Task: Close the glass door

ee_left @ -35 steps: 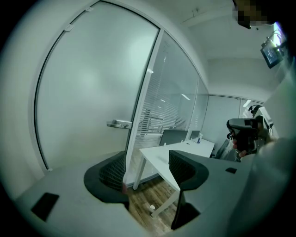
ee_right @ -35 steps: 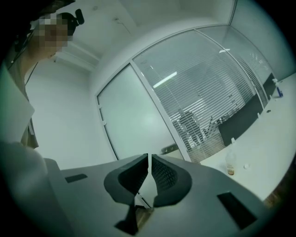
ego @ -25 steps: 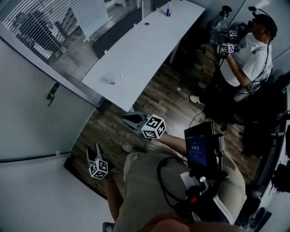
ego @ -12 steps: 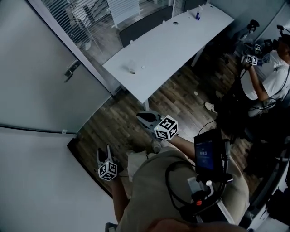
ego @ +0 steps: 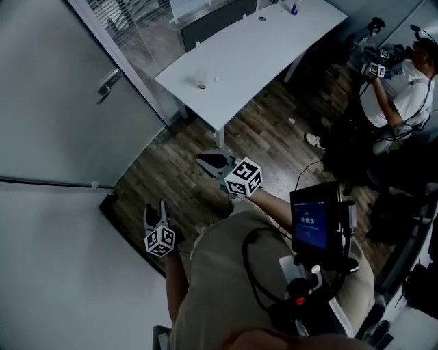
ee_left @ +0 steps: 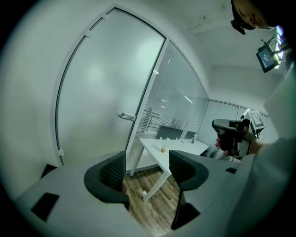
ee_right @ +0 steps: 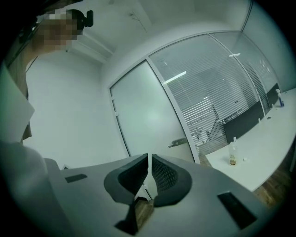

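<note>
Cropped by the head view's top and left edges: glass door [ego: 55, 109]. Too small to identify, upper centre: small bottle [ego: 200, 81] on white table [ego: 260, 48], label unreadable. Cut by the right edge, upper right: second person [ego: 400, 82]. Unreadable at lower right: print on chest screen [ego: 315, 222].

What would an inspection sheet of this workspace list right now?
Surface: wood-plank floor; white table.
Job's things: frosted glass door with lever handle; neither tongs touches it.
Clutter: small bottle on the table.
Grippers: left tongs open, empty; right tongs shut, nothing between.
Cables: black cables on the wearer's chest rig.
Surroundings: glass wall with blinds; another person holding marker-cube grippers.
</note>
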Motion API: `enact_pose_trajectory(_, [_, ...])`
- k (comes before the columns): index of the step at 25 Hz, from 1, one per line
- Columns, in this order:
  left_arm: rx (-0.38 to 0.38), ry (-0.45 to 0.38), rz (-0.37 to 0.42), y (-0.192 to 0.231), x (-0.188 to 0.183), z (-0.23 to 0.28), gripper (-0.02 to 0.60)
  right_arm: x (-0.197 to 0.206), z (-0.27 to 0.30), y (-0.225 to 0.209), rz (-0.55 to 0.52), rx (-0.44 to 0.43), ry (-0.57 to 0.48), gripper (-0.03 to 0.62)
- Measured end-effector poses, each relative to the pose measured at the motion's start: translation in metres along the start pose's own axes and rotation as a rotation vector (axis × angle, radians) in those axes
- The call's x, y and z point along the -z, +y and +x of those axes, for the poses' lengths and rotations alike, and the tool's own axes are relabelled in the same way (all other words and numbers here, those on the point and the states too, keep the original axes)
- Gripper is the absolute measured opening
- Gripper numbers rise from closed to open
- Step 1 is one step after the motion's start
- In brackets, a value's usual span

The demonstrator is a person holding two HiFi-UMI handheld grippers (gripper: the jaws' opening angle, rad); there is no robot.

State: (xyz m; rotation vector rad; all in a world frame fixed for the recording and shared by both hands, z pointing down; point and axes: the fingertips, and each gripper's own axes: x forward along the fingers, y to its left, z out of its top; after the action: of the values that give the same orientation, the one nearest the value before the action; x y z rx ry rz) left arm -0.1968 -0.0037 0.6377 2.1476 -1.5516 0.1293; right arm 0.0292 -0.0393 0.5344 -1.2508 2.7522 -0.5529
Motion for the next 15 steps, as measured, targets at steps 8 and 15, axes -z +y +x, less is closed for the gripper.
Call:
enact_pose_trajectory(8, [0.046, 0.002, -0.005, 0.045, -0.009, -0.022, 0.298, 0.012, 0.021, 0.053, -0.046, 0.046, -0.003, 0.035])
enact_pose_trajectory(15, [0.098, 0.042, -0.008, 0.071, 0.006, -0.036, 0.298, 0.025, 0.030, 0.079, -0.063, 0.126, -0.009, 0.037])
